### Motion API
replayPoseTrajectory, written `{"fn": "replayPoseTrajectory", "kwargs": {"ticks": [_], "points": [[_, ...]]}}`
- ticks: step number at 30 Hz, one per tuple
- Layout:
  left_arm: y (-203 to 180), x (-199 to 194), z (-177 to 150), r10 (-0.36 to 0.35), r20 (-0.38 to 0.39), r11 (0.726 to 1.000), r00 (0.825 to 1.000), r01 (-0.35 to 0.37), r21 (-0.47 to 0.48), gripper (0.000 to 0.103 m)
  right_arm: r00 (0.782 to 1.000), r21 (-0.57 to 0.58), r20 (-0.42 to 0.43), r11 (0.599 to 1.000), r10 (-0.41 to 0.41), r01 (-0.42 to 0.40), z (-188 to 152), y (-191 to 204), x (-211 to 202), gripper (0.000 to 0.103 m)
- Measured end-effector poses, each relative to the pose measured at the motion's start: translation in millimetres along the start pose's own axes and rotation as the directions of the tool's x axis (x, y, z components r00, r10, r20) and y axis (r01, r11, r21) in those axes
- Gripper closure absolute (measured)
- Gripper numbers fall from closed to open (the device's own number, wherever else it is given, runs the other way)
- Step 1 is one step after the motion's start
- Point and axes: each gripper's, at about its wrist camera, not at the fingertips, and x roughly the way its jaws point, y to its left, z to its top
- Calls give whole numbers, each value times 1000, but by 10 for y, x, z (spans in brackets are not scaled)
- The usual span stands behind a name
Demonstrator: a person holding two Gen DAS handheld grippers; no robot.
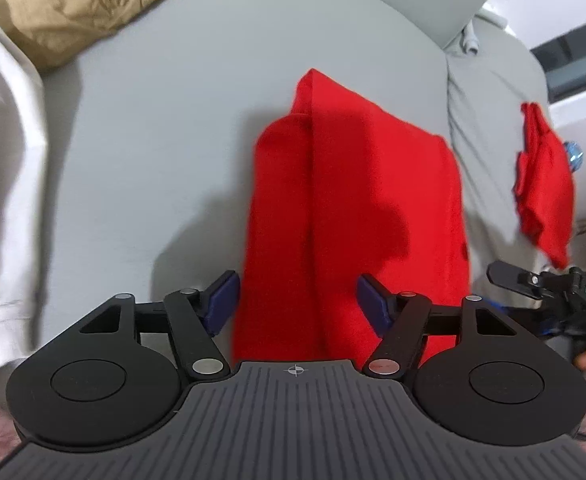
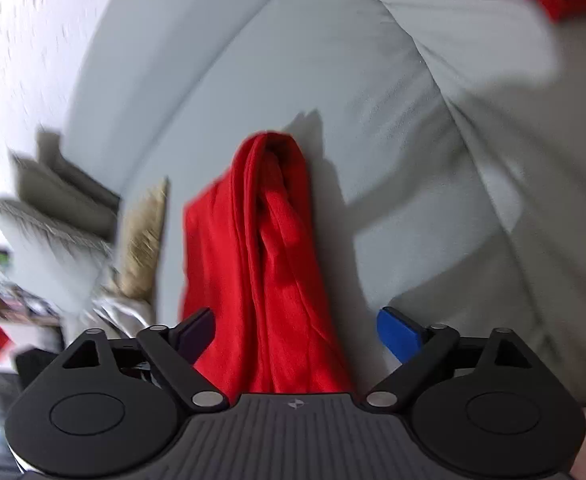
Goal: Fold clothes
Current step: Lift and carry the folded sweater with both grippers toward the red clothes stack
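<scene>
Grey sofa [image 1: 173, 120]; both grippers [image 1: 297, 304] [image 2: 297, 336] tilted down, jaws wide over red garment [image 1: 353, 200]

Two red fabric garments show in the left wrist view: one long folded red cloth [image 1: 349, 216] at centre, and one smaller crumpled red cloth [image 1: 543, 184] toward three o'clock. One tan wrinkled cushion [image 1: 77, 4] lies at eleven o'clock. One white draped sheet [image 1: 5, 168] sits at nine o'clock. Two black grippers: the left gripper [image 1: 297, 300] and the right gripper [image 2: 297, 334].
</scene>
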Motion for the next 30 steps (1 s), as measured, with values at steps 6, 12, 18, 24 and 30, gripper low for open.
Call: {"fn": "replayPoseTrajectory", "kwargs": {"ticks": [6, 12, 18, 24, 30], "points": [[-104, 255, 60, -67, -25, 998, 997, 67, 8, 30, 1000, -120, -1, 993, -1, 1, -47, 117, 202, 21], [-333, 283, 55, 57, 5, 989, 998, -57, 134, 79, 983, -293, 59, 938, -175, 185, -187, 361, 254, 84], [-933, 116, -140, 250, 146, 906, 957, -285, 312, 90, 933, -556, 192, 750, -305, 360, -525, 926, 230, 88], [-1732, -51, -346, 290, 320, 811, 902, -409, 418, 90, 876, -613, 379, 629, -297, 479, -648, 1178, -213, 88], [-2589, -3, -241, 178, 337, 812, 925, -332, 481, 90, 812, -542, 504, 625, -293, 562, -246, 1110, -876, 88]]}}
